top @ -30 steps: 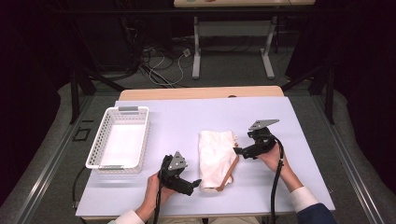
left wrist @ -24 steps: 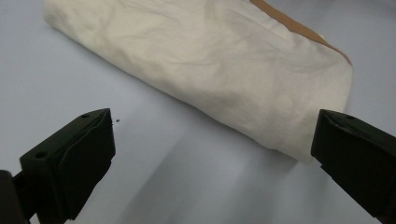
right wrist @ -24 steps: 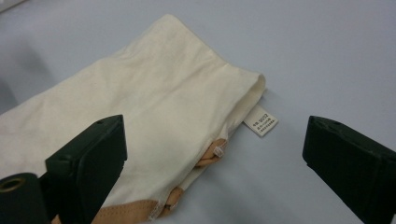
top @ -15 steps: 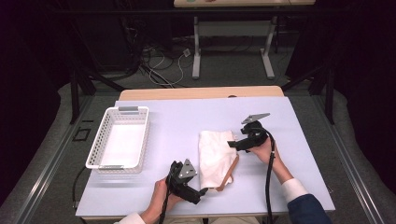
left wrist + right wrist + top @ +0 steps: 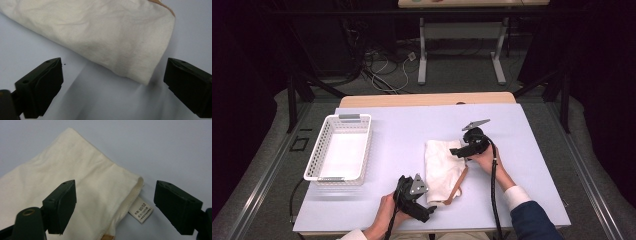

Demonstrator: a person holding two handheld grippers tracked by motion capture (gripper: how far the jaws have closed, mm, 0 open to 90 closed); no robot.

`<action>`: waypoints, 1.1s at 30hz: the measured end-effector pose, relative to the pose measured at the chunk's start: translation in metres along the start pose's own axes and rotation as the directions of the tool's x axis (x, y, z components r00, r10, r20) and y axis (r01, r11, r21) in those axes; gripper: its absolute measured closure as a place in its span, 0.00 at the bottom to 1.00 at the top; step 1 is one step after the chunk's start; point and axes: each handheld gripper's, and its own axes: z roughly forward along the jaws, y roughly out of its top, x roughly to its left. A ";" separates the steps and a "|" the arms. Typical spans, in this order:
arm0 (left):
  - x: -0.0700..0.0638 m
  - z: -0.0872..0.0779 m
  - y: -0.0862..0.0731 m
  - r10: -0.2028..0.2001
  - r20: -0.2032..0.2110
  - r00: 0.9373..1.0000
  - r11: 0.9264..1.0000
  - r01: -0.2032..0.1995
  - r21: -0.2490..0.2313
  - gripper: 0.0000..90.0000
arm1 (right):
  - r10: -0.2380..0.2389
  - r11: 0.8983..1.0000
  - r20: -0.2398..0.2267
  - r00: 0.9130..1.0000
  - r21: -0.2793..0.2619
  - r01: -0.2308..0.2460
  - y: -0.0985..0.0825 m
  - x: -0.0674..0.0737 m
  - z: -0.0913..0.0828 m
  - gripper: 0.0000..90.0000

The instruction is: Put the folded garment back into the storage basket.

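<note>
The folded cream cloth [image 5: 442,170] lay flat on the table [image 5: 412,125], right of centre and toward the near edge, with its long axis running from the near edge toward the far edge. A brown trim strip [image 5: 458,184] ran along its right side near the near end. A white size label [image 5: 141,212] projected from the hem at the cloth's far right corner and lay on the table surface.

The right gripper [image 5: 462,150] was positioned at that far right corner. In the right gripper view, its jaws stood wide apart — one over the cloth, one over bare table beyond the label — with the corner between them. The jaws had just been closing, but the pads did not press on the fabric; nothing was held.

The left gripper [image 5: 429,212] was positioned at the near end of the cloth, close to the table's near edge. In the left gripper view, its jaws stood wide apart on either side of the cloth's near corner [image 5: 147,77] — the fabric lay ahead of the pads, apart from them, and nothing was gripped.

A white plastic basket [image 5: 314,172] stood near the table's left edge, well apart from the cloth and both grippers.
</note>
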 end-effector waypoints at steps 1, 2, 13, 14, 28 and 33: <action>0.000 0.000 0.000 0.005 0.004 1.000 1.000 -0.005 0.004 0.05 | 0.008 1.000 0.007 1.000 0.001 -0.008 0.000 0.000 0.000 0.21; 0.000 0.000 0.000 0.004 0.005 1.000 1.000 -0.004 0.007 0.08 | 0.005 1.000 0.006 1.000 -0.012 -0.005 0.000 -0.001 0.001 0.22; -0.004 0.003 -0.001 -0.007 0.006 1.000 1.000 0.007 -0.011 0.28 | 0.010 1.000 0.042 0.999 0.010 -0.011 -0.001 0.000 0.012 0.41; -0.004 0.003 -0.001 -0.012 0.006 1.000 1.000 0.012 -0.014 0.30 | 0.011 1.000 0.054 0.998 0.013 -0.012 -0.001 0.000 0.012 0.45; -0.001 0.005 -0.002 -0.038 0.026 0.999 0.998 0.040 -0.056 0.68 | 0.016 1.000 0.004 1.000 -0.013 -0.016 -0.006 0.007 0.010 0.88; 0.001 0.004 -0.002 -0.037 0.039 0.999 0.997 0.039 -0.065 0.81 | 0.028 0.999 0.013 1.000 -0.018 -0.027 -0.008 0.009 0.008 0.91</action>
